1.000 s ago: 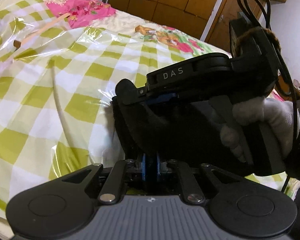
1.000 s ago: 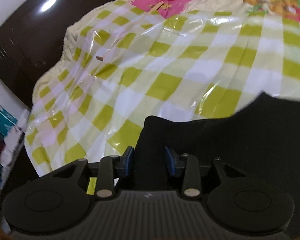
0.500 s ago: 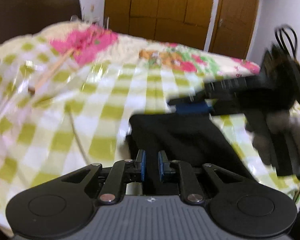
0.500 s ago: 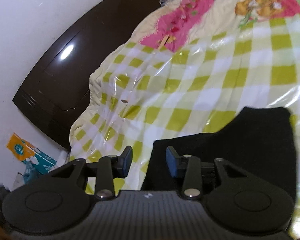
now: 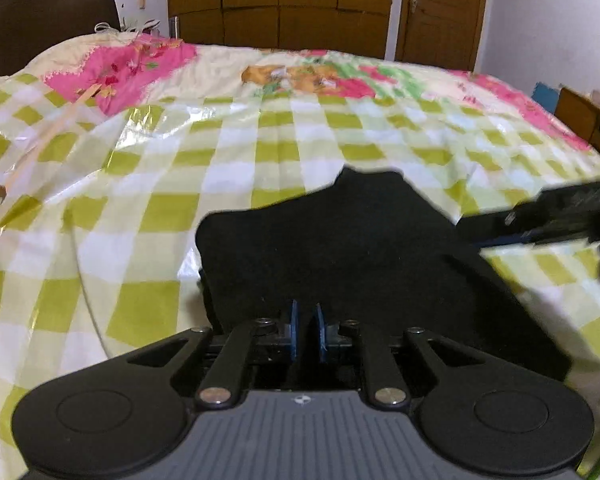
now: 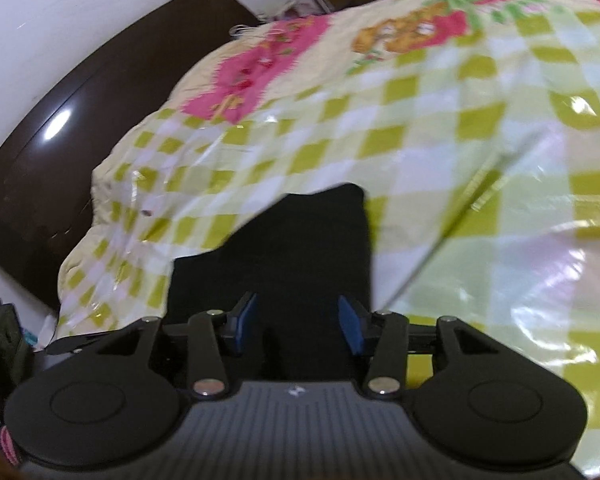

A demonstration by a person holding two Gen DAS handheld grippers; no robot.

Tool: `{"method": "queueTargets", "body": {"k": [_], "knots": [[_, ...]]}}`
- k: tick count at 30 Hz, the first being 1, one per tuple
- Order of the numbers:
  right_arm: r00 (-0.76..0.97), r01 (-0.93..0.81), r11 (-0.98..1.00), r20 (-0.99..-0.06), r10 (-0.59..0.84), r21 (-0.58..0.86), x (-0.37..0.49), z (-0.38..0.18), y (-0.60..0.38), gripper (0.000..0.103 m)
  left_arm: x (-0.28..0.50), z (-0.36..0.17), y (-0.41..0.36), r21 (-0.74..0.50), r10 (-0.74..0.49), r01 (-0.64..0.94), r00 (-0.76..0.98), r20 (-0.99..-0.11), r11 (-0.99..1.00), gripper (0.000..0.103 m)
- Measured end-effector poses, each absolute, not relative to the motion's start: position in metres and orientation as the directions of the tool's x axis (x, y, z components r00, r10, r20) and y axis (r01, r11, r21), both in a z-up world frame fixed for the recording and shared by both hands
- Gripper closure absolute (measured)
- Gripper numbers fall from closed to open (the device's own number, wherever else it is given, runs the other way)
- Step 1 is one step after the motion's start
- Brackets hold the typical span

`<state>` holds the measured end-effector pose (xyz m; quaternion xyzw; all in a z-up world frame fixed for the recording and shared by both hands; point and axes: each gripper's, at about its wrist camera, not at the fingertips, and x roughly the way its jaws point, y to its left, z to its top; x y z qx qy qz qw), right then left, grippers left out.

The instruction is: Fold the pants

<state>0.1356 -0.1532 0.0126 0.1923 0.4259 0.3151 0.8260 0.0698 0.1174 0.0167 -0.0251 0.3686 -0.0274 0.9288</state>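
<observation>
left gripper nearly closed over pants | right gripper at 3 o'clock, jaws opening, pads clear of pants | checked sheet

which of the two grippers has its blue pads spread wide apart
The right gripper: its jaws are opening, wide over the black pants. The left gripper has its pads almost together.

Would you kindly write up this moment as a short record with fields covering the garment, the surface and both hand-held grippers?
garment: black pants, lying on the bed
surface: green-and-white checked plastic sheet over a floral bedspread
left hand-held gripper: blue pads nearly together, close over the pants; whether they pinch cloth cannot be told
right hand-held gripper: jaws opening, pads clear of the pants beneath
background: wooden wardrobe, dark headboard
</observation>
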Motion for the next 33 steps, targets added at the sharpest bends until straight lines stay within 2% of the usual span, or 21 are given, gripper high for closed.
{"method": "queueTargets", "body": {"k": [3, 6, 7, 8, 15, 16, 18, 19, 21, 23, 24, 29, 33], "knots": [[0.438, -0.330, 0.722, -0.579, 0.688, 0.608, 0.142, 0.002, -0.156, 0.048, 0.067, 0.025, 0.124, -0.054, -0.049, 0.017, 0.745, -0.666, 0.998, 0.075], [0.417, -0.330, 0.728, -0.599, 0.684, 0.601, 0.144, -0.006, -0.157, 0.047, 0.073, 0.017, 0.125, -0.054, -0.055, 0.025, 0.724, -0.687, 0.998, 0.075], [0.398, -0.333, 0.725, -0.607, 0.687, 0.602, 0.144, -0.010, -0.158, 0.044, 0.075, 0.009, 0.121, -0.024, -0.044, 0.038, 0.713, -0.700, 0.999, 0.075], [0.366, -0.333, 0.718, -0.618, 0.696, 0.611, 0.144, -0.015, -0.157, 0.037, 0.076, 0.003, 0.117, 0.003, -0.034, 0.051, 0.707, -0.706, 0.999, 0.075], [0.232, -0.322, 0.617, -0.572, 0.787, 0.718, 0.134, -0.036, -0.145, 0.034, 0.076, -0.009, 0.123, -0.018, -0.056, 0.060, 0.720, -0.692, 0.998, 0.075], [0.227, -0.297, 0.600, -0.555, 0.800, 0.743, 0.136, -0.038, -0.146, 0.036, 0.077, -0.011, 0.123, -0.015, -0.055, 0.062, 0.717, -0.694, 0.998, 0.075], [0.216, -0.238, 0.569, -0.529, 0.821, 0.787, 0.141, -0.043, -0.149, 0.058, 0.082, -0.012, 0.122, -0.014, -0.056, 0.064, 0.710, -0.702, 0.998, 0.076], [0.214, -0.211, 0.554, -0.515, 0.830, 0.805, 0.142, -0.045, -0.152, 0.061, 0.085, -0.012, 0.122, -0.016, -0.058, 0.065, 0.708, -0.704, 0.998, 0.077], [0.221, -0.195, 0.523, -0.482, 0.848, 0.830, 0.141, -0.043, -0.162, 0.074, 0.091, -0.012, 0.118, -0.018, -0.070, 0.081, 0.705, -0.706, 0.997, 0.081], [0.235, -0.177, 0.510, -0.467, 0.852, 0.842, 0.139, -0.041, -0.174, 0.075, 0.100, -0.012, 0.108, -0.021, -0.094, 0.112, 0.703, -0.705, 0.993, 0.090], [0.242, -0.168, 0.515, -0.471, 0.848, 0.841, 0.138, -0.042, -0.180, 0.075, 0.104, -0.012, 0.103, -0.021, -0.105, 0.127, 0.702, -0.705, 0.992, 0.091], [0.327, -0.096, 0.550, -0.495, 0.805, 0.830, 0.125, -0.038, -0.224, 0.076, 0.134, -0.012, 0.066, -0.048, -0.207, 0.238, 0.705, -0.679, 0.970, 0.092], [0.418, -0.045, 0.641, -0.568, 0.709, 0.766, 0.126, -0.026, -0.268, 0.077, 0.141, -0.010, 0.053, -0.028, -0.226, 0.282, 0.702, -0.676, 0.959, 0.090]]}}
